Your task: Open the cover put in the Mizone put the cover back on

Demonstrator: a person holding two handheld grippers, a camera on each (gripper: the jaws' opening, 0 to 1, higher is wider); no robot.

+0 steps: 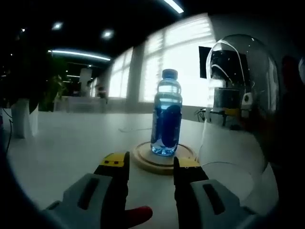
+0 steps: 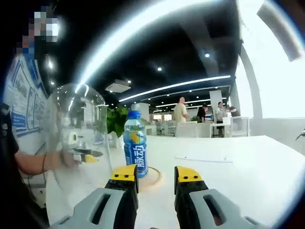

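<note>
A Mizone bottle (image 1: 167,119) with a blue label and blue cap stands upright on a round wooden base (image 1: 143,160). My left gripper (image 1: 151,164) is open just short of that base, nothing between its jaws. The clear glass dome cover (image 1: 248,95) stands off the base, to the right of the bottle. In the right gripper view the bottle (image 2: 135,143) sits on the base (image 2: 153,179) just beyond my open right gripper (image 2: 156,174). The dome (image 2: 78,124) rises at the left. Through its glass I see the left gripper (image 2: 81,155) and the person's forearm.
Everything rests on a wide white table (image 1: 71,148). A white pot with a plant (image 1: 24,119) stands at its far left. A sheet of paper (image 2: 202,158) lies farther back. People (image 2: 180,112) stand among desks in the background.
</note>
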